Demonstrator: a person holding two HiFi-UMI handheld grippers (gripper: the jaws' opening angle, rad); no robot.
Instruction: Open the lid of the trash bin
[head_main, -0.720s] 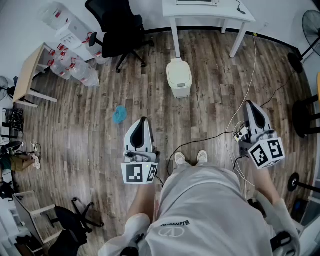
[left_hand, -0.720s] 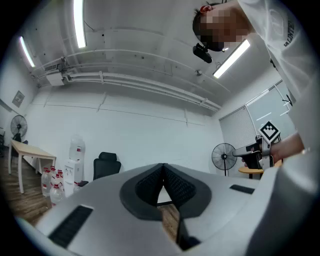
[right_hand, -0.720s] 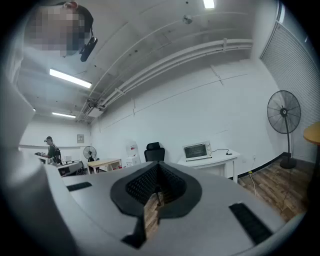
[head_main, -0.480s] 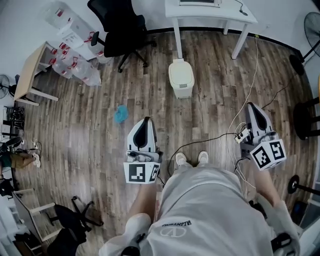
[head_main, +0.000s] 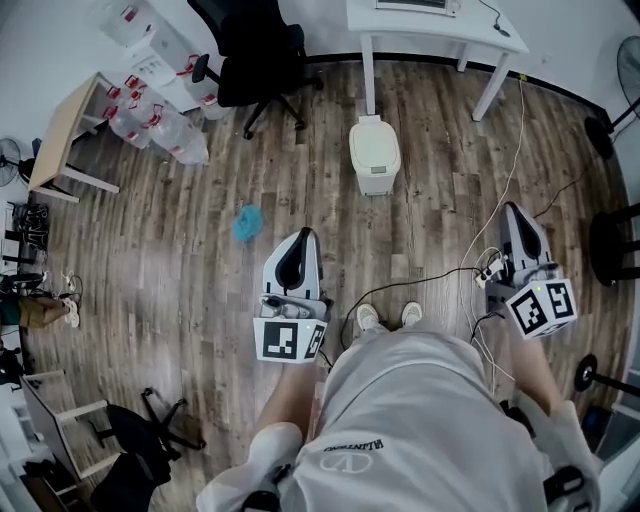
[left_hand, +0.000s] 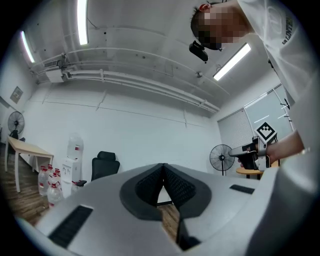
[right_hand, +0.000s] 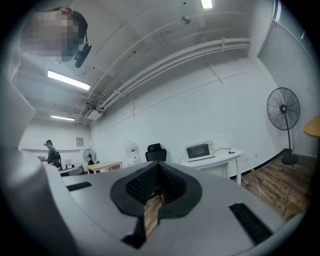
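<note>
A cream trash bin stands on the wooden floor in front of a white table, its lid down. Both grippers hang well short of it, above the floor by the person's feet. My left gripper is below and left of the bin, its jaws closed together with nothing between them. My right gripper is off to the bin's lower right, also shut and empty. In the left gripper view the left gripper points at a far wall, as does the right gripper in its own view; the bin is in neither.
Behind the bin is a white table, with a black office chair to its left. Water bottles and a wooden table fill the far left. A blue scrap and cables lie on the floor.
The whole view has slid forward: the bin and table now sit a little lower and nearer. Both grippers stay shut and hold the same pose beside the person.
</note>
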